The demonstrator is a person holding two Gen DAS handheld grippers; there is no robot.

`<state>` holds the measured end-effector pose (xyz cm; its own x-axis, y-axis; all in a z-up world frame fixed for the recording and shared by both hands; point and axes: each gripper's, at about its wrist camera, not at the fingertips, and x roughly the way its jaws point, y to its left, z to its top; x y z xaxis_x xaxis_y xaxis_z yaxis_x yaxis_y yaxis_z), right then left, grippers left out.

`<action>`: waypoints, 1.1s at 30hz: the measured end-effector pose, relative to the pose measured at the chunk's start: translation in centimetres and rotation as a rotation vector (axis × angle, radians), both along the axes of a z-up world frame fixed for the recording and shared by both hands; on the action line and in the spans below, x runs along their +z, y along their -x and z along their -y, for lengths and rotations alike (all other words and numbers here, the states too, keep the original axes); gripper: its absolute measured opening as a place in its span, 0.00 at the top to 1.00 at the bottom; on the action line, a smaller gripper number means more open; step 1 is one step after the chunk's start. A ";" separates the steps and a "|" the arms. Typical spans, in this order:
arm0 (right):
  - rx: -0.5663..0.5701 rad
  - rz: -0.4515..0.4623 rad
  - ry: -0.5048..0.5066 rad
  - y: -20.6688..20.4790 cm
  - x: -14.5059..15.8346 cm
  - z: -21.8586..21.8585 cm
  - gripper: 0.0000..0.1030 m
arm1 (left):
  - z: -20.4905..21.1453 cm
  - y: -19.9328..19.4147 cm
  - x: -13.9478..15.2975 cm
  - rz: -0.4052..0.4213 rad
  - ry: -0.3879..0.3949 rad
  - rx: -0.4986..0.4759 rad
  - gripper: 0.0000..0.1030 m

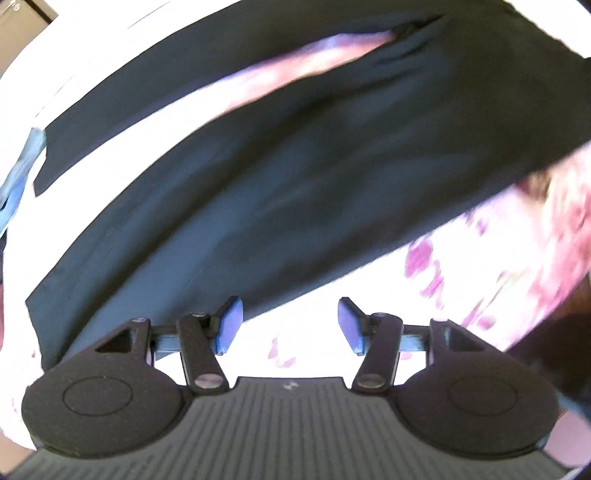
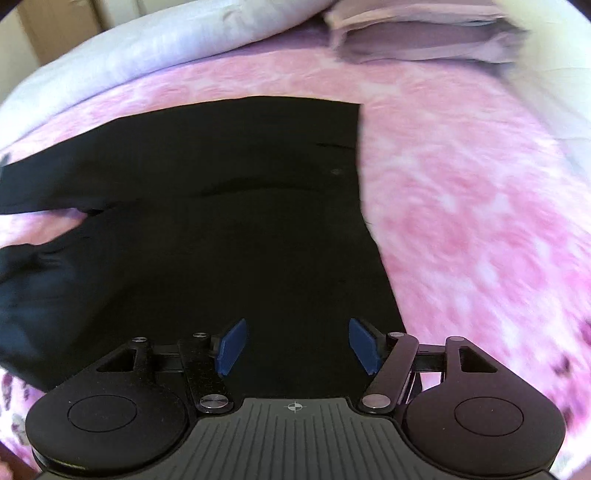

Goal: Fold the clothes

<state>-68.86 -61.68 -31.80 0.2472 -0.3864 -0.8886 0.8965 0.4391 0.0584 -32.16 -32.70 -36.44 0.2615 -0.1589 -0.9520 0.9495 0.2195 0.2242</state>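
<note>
A pair of dark trousers [image 1: 295,177] lies flat on a pink flowered bedspread [image 1: 480,266], its two legs parted by a narrow pink gap. In the right wrist view the trousers [image 2: 229,221] look black, with the straight waist edge at the right and the legs running off to the left. My left gripper [image 1: 291,325] hangs open over the near edge of the cloth, with only bedspread between its blue pads [image 1: 232,325]. My right gripper [image 2: 297,347] is open above the trousers near the waist, nothing pinched between its pads [image 2: 364,345].
The bedspread [image 2: 461,221] stretches wide to the right of the trousers. A pale rolled duvet [image 2: 147,48] and a folded lilac cloth [image 2: 424,33] lie at the far side. A light blue cloth [image 1: 22,173] shows at the left edge.
</note>
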 end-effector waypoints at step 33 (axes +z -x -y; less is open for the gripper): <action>0.524 -0.054 0.021 -31.9 -3.4 -4.3 0.37 | -3.8 -31.8 -3.1 -0.169 0.173 -0.186 0.99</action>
